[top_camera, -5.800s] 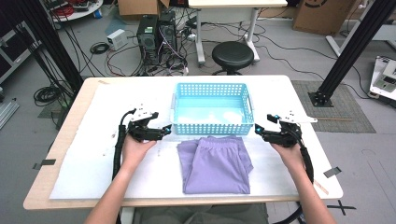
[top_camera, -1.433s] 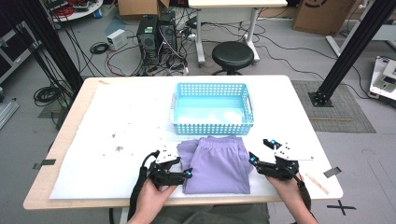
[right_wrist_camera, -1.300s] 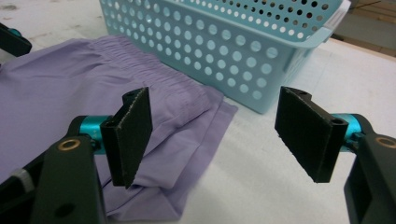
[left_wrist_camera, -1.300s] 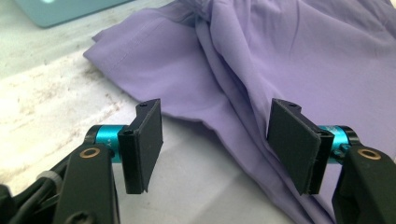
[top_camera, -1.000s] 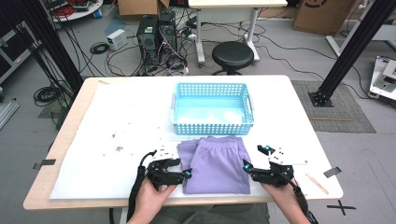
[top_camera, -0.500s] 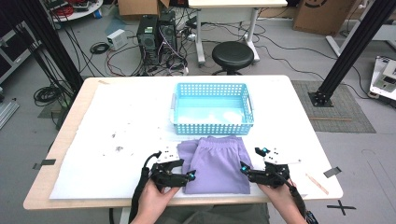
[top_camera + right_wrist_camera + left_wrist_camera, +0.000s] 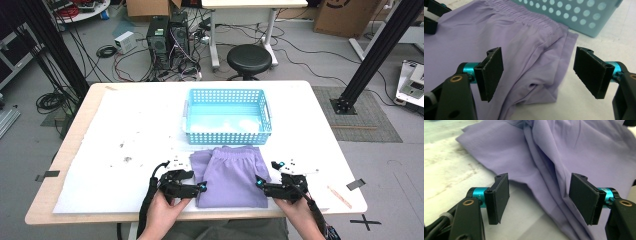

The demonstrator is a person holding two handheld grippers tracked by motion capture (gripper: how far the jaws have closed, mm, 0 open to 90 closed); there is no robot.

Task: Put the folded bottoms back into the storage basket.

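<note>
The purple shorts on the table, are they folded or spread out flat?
Folded. The purple shorts lie doubled in half lengthwise; the right gripper view shows two layers stacked at the edge, waistband toward the basket.

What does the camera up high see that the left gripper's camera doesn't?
High view alone: the blue basket beyond the purple shorts, the whole table, both hands and the right gripper. Left gripper view alone: close up, the left gripper with its pads wide apart, a folded cloth edge running between them, unpinched. Both share: the shorts on the white tabletop.
</note>
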